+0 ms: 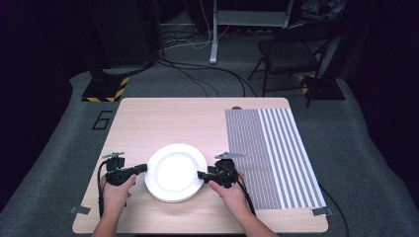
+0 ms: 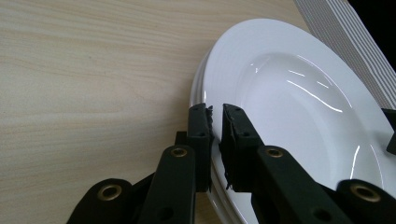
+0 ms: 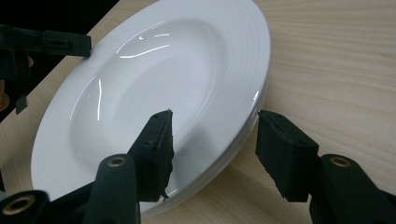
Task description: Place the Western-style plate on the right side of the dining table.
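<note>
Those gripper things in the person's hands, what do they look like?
Each, the left gripper and the right gripper, is a black tool with two jaws on linkage bars with brass-coloured rivets, a grey three-cornered plate on top and a black cable trailing back. The forearms are bare, no sleeves.

Both forearms come up from the bottom of the high view, the left hand point(image 1: 115, 190) holding the left gripper point(image 1: 145, 168) with its jaws nearly pressed together, and the right hand point(image 1: 231, 191) holding the right gripper point(image 1: 199, 174) with its jaws apart, both pointing inward toward each other.
</note>
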`<state>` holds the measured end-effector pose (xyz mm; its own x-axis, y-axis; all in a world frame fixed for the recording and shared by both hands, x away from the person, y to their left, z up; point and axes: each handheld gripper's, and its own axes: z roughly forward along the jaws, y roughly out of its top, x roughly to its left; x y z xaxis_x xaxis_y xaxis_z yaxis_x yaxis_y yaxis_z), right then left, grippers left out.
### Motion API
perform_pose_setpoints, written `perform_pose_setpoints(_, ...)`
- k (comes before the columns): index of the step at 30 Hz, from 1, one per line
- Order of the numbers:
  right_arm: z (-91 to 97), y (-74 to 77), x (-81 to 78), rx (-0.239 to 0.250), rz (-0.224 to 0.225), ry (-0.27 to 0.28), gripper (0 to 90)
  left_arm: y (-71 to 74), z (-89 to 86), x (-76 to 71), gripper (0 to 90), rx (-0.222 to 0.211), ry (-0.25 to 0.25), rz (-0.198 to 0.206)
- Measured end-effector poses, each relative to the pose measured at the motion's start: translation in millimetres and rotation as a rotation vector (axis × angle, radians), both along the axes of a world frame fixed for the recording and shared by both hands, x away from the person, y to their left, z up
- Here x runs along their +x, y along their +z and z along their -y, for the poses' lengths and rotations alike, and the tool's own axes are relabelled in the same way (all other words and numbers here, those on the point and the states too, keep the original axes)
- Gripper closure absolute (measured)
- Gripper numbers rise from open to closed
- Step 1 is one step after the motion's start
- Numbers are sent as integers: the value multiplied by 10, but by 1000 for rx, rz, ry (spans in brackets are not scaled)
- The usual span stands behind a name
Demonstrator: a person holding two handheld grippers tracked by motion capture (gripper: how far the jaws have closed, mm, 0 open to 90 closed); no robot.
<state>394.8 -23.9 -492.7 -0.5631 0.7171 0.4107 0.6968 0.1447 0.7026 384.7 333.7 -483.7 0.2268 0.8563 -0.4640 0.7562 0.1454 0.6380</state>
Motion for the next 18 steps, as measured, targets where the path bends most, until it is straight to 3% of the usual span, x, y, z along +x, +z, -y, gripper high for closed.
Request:
perform_pose_setpoints(7, -82, 35, -36, -50, 20, 0, 457, -7, 0, -5, 824, -1, 1, 8)
perform_pose_setpoints(18, -69, 109, -15, -5, -20, -25, 472, -37, -38, -5, 858, -37, 9, 1)
